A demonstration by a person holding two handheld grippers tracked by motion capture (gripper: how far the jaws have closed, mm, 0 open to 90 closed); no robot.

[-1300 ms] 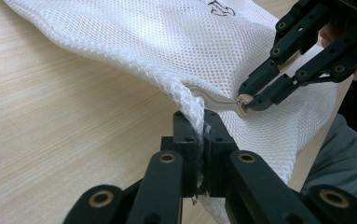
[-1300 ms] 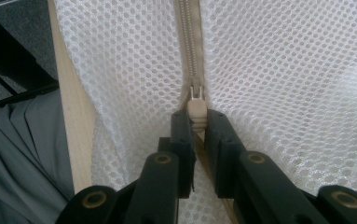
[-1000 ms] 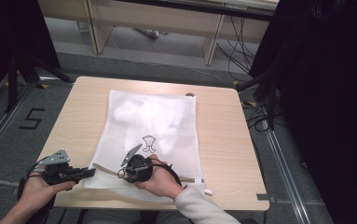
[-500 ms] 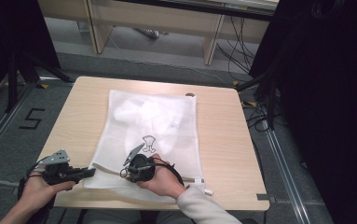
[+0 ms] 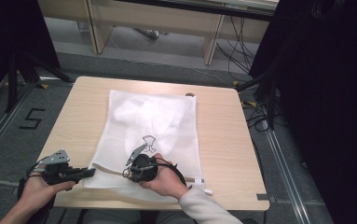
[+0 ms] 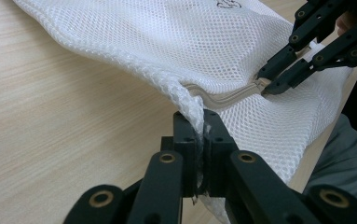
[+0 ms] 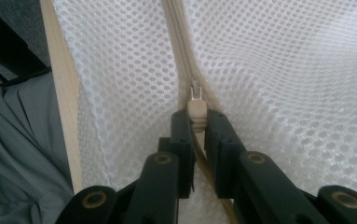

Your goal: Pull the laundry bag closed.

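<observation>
the person's left hand (image 5: pixel 36 189) comes in low at the near left corner of the light wooden worktop (image 5: pixel 87 112), its left gripper (image 5: pixel 85 173) lying almost flat and pointing right. its jaws are pressed together on a bunched corner of the white mesh zip bag (image 5: pixel 155 123). the right hand (image 5: pixel 164 179) sits at the near edge, and the right gripper (image 7: pixel 198 122) pinches the small cream zipper slider (image 7: pixel 196 109) between closed jaws. the bag lies flat in the middle of the worktop, long axis running away from the person, zipper (image 6: pixel 223 96) along the near short edge. bare wood lies open on both sides and beyond the bag; the near edge is just beside both hands.
</observation>
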